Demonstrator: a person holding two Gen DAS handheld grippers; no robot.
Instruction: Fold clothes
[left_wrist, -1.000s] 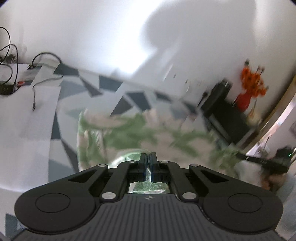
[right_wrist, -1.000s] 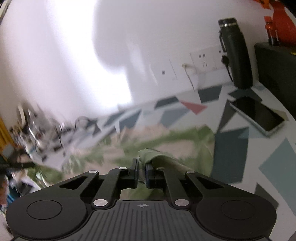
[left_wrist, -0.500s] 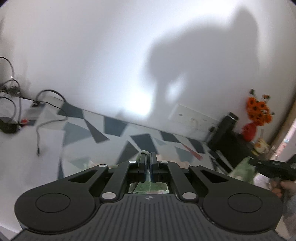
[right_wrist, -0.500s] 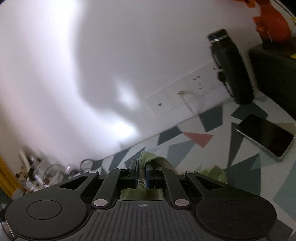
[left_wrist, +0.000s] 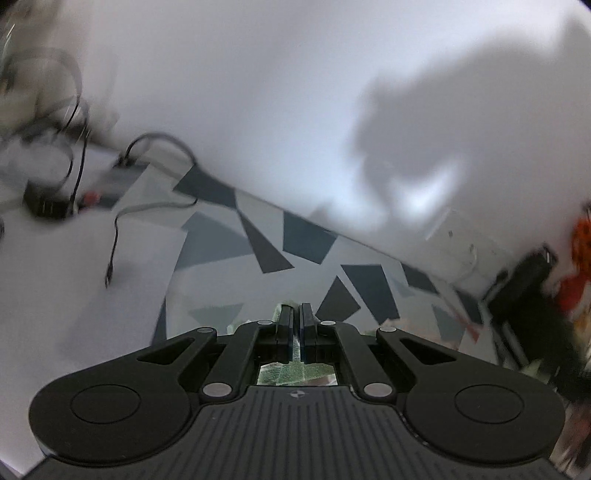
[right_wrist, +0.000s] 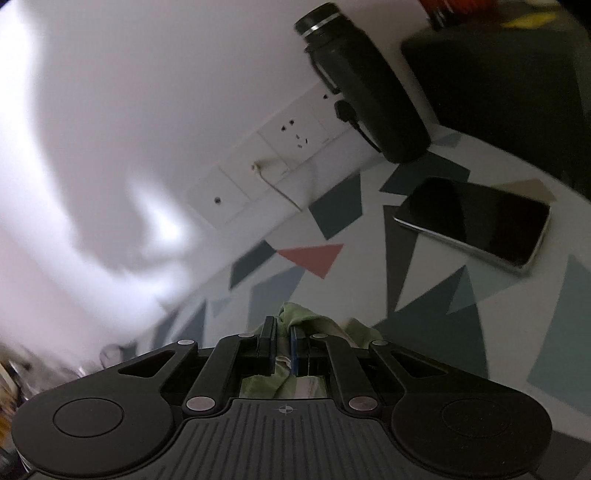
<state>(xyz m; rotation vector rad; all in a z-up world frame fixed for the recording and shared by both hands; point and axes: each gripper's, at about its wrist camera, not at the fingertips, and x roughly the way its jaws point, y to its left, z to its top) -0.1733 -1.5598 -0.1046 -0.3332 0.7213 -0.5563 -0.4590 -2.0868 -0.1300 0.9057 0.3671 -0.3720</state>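
Observation:
A green and white patterned garment (left_wrist: 295, 374) shows only as a strip under and between the fingers of my left gripper (left_wrist: 295, 314), which is shut on it above the tabletop. In the right wrist view the same garment (right_wrist: 317, 325) bunches in pale green folds around my right gripper (right_wrist: 282, 328), which is also shut on the cloth. Most of the garment hangs below both grippers, out of sight. Both grippers point toward the white wall over a table with a geometric patterned cover (left_wrist: 303, 243) (right_wrist: 436, 295).
A phone (right_wrist: 476, 218) lies face up at the right, near a black bottle (right_wrist: 365, 85) and wall sockets (right_wrist: 288, 147). A dark box (right_wrist: 509, 85) stands at far right. Cables and a power strip (left_wrist: 74, 184) sit at the left; orange flowers (left_wrist: 580, 236) at the right.
Both grippers have lifted the garment off the table and tipped toward the wall; the spread cloth seen one second ago has dropped out of view. The right gripper has come nearer the phone.

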